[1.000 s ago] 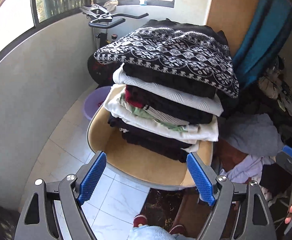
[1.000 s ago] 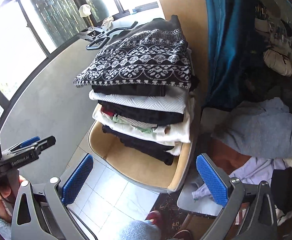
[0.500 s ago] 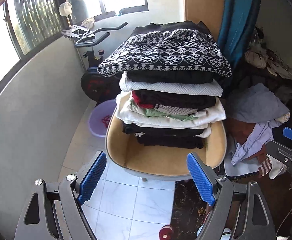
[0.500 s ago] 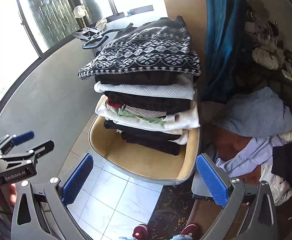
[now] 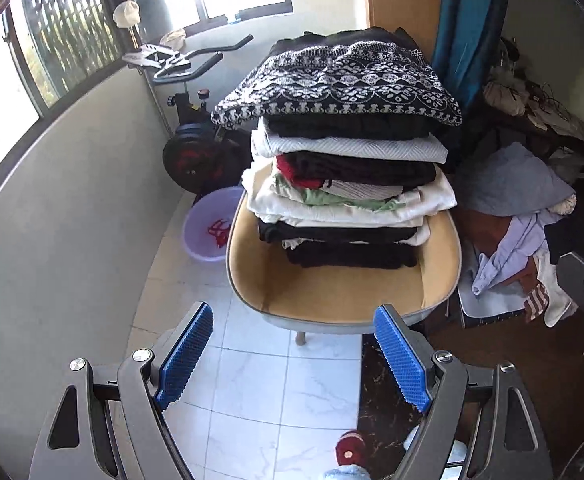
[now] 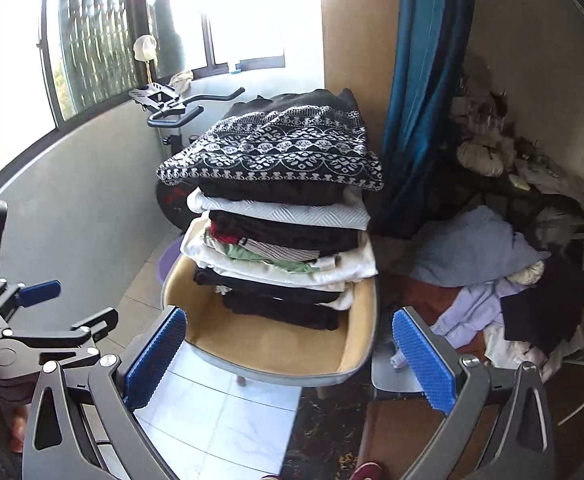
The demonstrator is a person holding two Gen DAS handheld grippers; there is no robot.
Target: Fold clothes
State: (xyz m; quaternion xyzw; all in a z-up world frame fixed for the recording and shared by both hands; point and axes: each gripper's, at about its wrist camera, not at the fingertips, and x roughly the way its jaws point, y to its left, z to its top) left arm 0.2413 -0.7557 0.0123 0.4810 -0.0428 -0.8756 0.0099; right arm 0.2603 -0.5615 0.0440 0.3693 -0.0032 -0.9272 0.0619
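Going left to right: one window on the far left wall, one exercise bike under it, and one purple basin on the tile floor beside the bike. There's something red in the basin, can't tell what.

Middle of the room is one tan chair with one stack of folded clothes sitting on the seat, toward its far side. I count roughly eight or nine layers, mixed black and white, but the thin ones blur together so don't hold me to it. On top is one black-and-white patterned sweater, hanging a bit past the stack's left edge.

Behind the chair on the right is one blue curtain. Right of that is the unfolded pile, a loose heap low on the right, with one grey-blue piece on top and a lilac one spilling toward me. Too tangled to count.

My left tongs are tipped down toward the chair's near edge, spread wide, nothing between the blue pads. They're clear of the chair. My right tongs are the same deal, spread apart and empty, angled down at the chair's near right corner. In the right view the left tongs show at the left edge, level with mine.
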